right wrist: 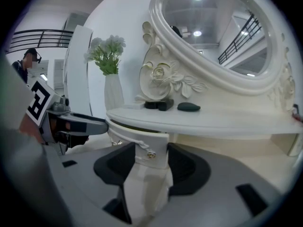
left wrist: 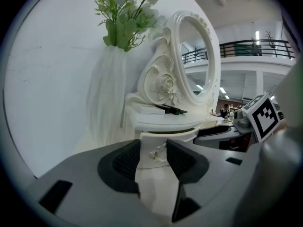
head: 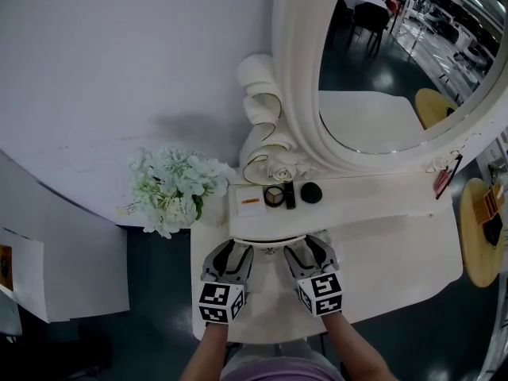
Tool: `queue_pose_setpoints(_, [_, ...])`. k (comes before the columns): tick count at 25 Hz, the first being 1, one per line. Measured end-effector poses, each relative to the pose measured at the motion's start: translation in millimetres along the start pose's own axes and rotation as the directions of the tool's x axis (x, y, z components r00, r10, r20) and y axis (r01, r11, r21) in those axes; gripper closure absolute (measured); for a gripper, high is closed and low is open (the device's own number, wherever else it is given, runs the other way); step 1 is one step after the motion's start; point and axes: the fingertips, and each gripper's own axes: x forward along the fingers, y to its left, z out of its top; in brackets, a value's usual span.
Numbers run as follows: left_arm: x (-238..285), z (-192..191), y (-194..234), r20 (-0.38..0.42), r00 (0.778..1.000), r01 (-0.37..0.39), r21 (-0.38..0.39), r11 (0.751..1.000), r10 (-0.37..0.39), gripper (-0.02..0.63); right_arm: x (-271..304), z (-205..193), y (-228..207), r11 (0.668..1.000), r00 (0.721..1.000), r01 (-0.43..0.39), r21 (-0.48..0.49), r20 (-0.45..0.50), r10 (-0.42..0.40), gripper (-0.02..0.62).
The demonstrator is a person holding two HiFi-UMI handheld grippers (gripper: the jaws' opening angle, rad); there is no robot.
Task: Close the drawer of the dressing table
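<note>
The white dressing table [head: 397,260] has a small curved drawer [head: 268,239] under its raised shelf, standing slightly out, with a dark gap above its front [left wrist: 161,138]. Both grippers sit side by side at that front. My left gripper [head: 232,248] is open, and the drawer's left end and gold pull [left wrist: 154,154] show between its jaws [left wrist: 154,151]. My right gripper [head: 308,246] is open too. The drawer's right end [right wrist: 144,143] shows between its jaws [right wrist: 150,156]. Whether the fingertips touch the front I cannot tell.
On the shelf lie a white box [head: 250,201], a round compact [head: 275,195] and a dark oval case [head: 311,192]. An oval mirror [head: 397,62] rises behind. White flowers [head: 171,189] stand at the left. A round wooden stool [head: 484,232] is at the right.
</note>
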Motion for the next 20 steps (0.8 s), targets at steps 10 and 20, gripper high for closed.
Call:
queue_pose_setpoints(10, [8.4,4.5,5.4,0.007,1.0,-0.012,-0.004,1.0,0.012,0.431,9.2,4.2,-5.3,1.0,1.0,0.003,0.001,0.001,-0.003,0.373])
queue_pose_setpoints(20, [13.2,7.6,8.0,0.017,1.0,-0.023,-0.011,1.0,0.023,0.433,14.5,8.0,-8.4,1.0,1.0,0.009,0.008,0.026,-0.009,0.373])
